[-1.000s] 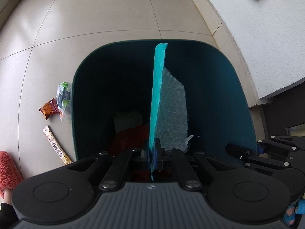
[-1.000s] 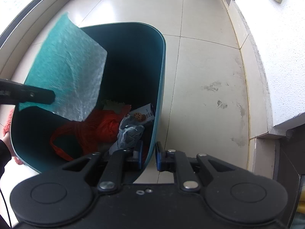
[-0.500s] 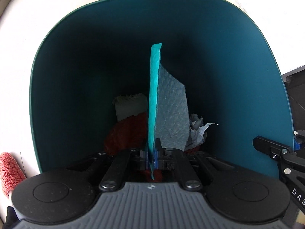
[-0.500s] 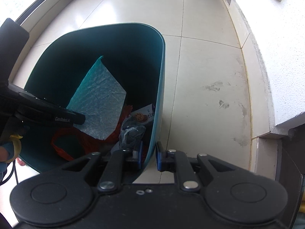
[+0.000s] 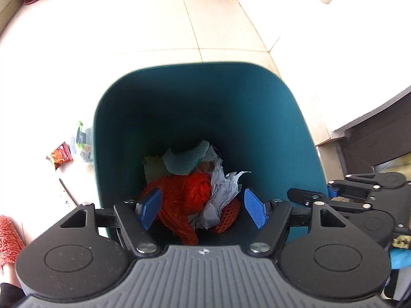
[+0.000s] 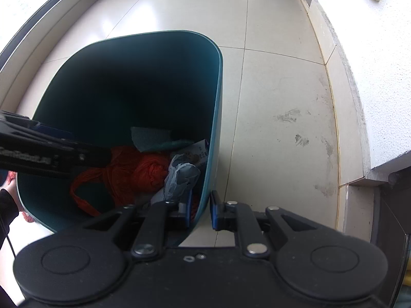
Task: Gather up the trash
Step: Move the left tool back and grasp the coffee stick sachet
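Smooth matt teal plastic bin point(image 6: 213, 107) holding crumpled grey paper point(image 5: 223, 187) and orange plastic mesh point(image 5: 185, 192); glossy beige floor tiles point(image 6: 179, 7); rough white wall point(image 6: 380, 64)

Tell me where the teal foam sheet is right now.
The teal foam sheet lies inside the dark teal bin, on the far side of the trash pile, just beyond the orange plastic bag, in both wrist views.
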Demonstrator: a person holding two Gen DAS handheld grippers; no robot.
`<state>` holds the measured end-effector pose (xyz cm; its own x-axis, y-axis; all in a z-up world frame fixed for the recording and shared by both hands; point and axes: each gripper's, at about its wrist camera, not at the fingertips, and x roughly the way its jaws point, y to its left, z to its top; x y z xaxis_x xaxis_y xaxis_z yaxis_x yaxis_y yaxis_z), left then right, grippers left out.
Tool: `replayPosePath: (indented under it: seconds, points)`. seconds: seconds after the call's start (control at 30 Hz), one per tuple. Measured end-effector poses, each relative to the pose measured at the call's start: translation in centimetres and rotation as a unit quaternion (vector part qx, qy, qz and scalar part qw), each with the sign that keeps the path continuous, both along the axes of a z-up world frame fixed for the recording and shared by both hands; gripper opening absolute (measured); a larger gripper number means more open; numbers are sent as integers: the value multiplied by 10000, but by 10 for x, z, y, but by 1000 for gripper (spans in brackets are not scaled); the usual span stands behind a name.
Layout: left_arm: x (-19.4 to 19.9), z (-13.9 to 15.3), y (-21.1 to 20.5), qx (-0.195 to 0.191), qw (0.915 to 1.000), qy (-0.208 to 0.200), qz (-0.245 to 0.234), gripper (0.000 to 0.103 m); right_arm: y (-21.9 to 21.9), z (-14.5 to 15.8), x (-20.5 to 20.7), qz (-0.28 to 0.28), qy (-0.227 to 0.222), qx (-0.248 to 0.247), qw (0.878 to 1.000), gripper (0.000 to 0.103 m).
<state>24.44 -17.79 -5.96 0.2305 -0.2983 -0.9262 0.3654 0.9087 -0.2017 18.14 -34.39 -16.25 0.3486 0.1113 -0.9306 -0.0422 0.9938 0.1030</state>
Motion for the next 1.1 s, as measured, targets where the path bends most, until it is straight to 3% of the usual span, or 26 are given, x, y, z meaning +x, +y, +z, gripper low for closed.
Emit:
replayPosePath:
  seconds: [0.13,0.23,0.4,0.6,0.77,0.93,1.1]
  points:
    - [-2,34,38,-294,9983,-277,414,77,0,0,0,2,-2,-10,10000,14]
    - [6,51,75,-306,9940,-520,912,80,0,-1,0,-10,1,-16,10000,14]
    - [33,38,134,-250,9847,-419,1673,81,1,0,2,-55,34,-9,10000,14]
    - [72,-46,186,94,9745,124,2237,81,-4,-2,4,-95,70,67,9999,14]
    - [89,-133,201,466,9731,500,2200,81,-3,-3,3,-84,93,48,9999,14]
    - [94,-214,213,696,9642,1141,2291,81,0,-3,4,-84,115,32,9999,15]
    - [96,-260,212,900,9610,1363,2232,80,-3,-4,5,-125,189,118,9997,15]
